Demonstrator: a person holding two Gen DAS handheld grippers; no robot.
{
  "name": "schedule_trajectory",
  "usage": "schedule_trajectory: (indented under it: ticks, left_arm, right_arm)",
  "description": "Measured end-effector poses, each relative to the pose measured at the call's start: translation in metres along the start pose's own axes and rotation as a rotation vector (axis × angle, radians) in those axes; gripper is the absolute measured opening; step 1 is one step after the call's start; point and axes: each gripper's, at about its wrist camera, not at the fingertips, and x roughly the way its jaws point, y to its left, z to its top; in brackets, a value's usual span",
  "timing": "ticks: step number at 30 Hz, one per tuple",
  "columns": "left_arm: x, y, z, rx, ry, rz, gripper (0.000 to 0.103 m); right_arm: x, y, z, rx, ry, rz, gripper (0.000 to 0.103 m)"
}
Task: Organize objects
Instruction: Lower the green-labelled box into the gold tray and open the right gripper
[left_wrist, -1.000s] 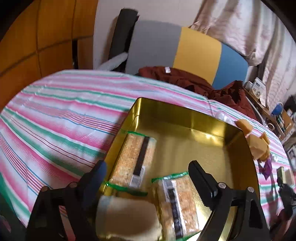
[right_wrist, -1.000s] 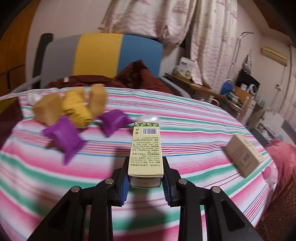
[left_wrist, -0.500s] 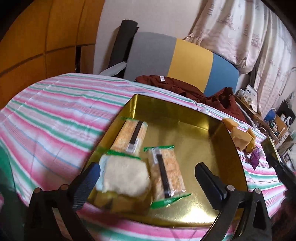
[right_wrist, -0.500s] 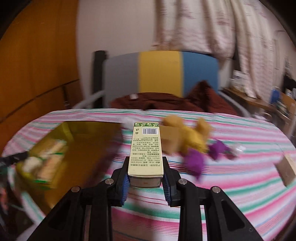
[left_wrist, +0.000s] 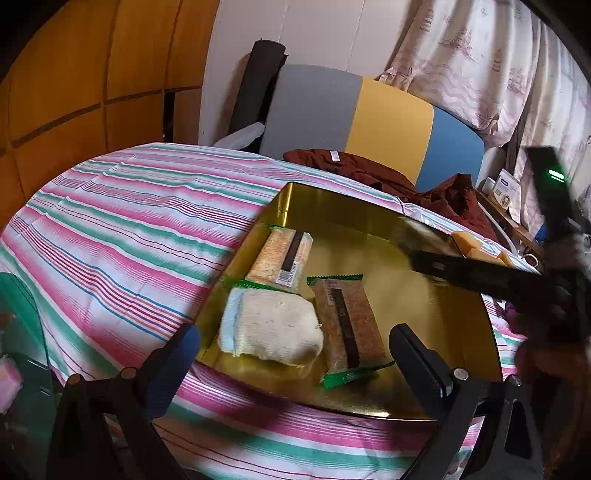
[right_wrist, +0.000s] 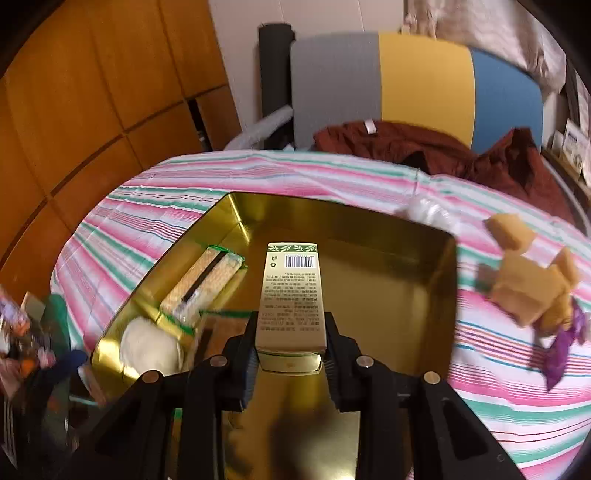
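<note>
Presently your right gripper (right_wrist: 290, 350) clamps the printed carton (right_wrist: 290, 295) mid-frame above the gold tin (right_wrist: 452, 266), presumably to stow it, while your left gripper (left_wrist: 291, 350) gapes empty.

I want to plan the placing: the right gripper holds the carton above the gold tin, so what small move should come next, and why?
Probably lower the carton into the bare right part of the gold tin; the right gripper clamps it above that spot, clear of the biscuit packs.

A table under a striped cloth (left_wrist: 122, 236) carries a gold tray (right_wrist: 369, 229), tan blocks (right_wrist: 524, 284), purple wrappers (right_wrist: 561, 350) and a maroon garment (left_wrist: 369, 173).
</note>
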Motion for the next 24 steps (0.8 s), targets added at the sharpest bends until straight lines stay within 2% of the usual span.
schedule_trajectory:
  ticks: [7,13,18,21,24]
  left_arm:
    - [-0.005,0.018,0.005,-0.067,-0.022,0.028,0.103]
    - [-0.002,0.025,0.004,-0.103,0.000,0.031,0.103]
    - [-0.003,0.022,0.003,-0.100,-0.006,0.024,0.103]
    - [-0.003,0.018,0.003,-0.090,-0.006,0.015,0.103]
    - [-0.002,0.013,0.001,-0.078,-0.001,0.004,0.103]
  right_arm:
    - [0.051,0.008,0.025,0.097,0.078,-0.004,0.030]
    - [0.078,0.007,0.031,0.197,0.123,0.079,0.036]
    - [0.065,0.009,0.023,0.197,0.116,0.126,0.039]
    - [0.047,0.009,0.015,0.189,0.100,0.182,0.039]
    - [0.027,0.009,0.009,0.177,0.071,0.199,0.039]
